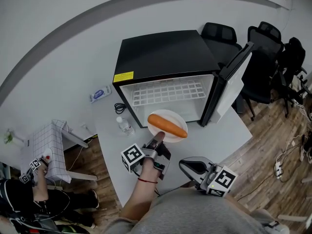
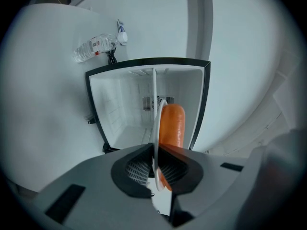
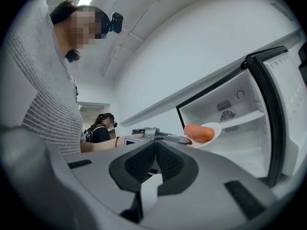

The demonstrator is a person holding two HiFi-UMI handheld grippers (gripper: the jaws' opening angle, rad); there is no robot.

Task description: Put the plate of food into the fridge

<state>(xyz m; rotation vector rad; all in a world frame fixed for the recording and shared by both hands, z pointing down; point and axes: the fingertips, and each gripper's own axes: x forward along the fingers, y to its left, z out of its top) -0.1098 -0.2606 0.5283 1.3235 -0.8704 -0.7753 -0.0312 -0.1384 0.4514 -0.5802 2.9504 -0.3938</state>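
Clamping the plate's (image 1: pixel 171 114) near rim, the left tongs (image 1: pixel 158 139) hold the food (image 1: pixel 167 125) just outside the open fridge (image 1: pixel 165 52), cavity straight ahead; the right tongs (image 1: pixel 184 164), shut and empty, sit farther back.

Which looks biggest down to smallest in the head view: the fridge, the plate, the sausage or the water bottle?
1. fridge
2. plate
3. sausage, nearly as long as the plate but narrower
4. water bottle
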